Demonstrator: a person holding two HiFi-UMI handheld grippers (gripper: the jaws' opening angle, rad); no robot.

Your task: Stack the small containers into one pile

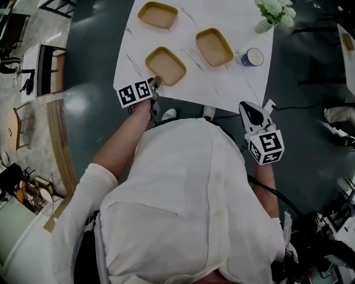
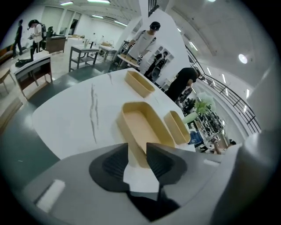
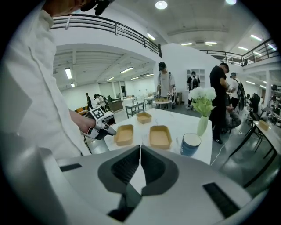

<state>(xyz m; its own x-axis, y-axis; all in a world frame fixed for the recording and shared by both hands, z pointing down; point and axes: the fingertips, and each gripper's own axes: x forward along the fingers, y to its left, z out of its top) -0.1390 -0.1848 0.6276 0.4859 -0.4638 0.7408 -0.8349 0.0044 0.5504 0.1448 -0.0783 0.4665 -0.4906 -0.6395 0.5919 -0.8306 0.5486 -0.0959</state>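
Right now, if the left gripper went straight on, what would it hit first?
Probably the nearest tan container: its near end sits just ahead of the open jaws of the left gripper, though depth is hard to judge.

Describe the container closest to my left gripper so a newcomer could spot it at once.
On the white marble table, three tan containers lie apart. The near container sits by the person's edge, right at the left gripper. The far container lies at the opposite edge and the third container beside the blue mug.

Left tool (image 1: 155, 83) jaws apart, left arm (image 1: 125, 147) stretched forward; right tool (image 1: 249, 110) jaws together, angled downward.
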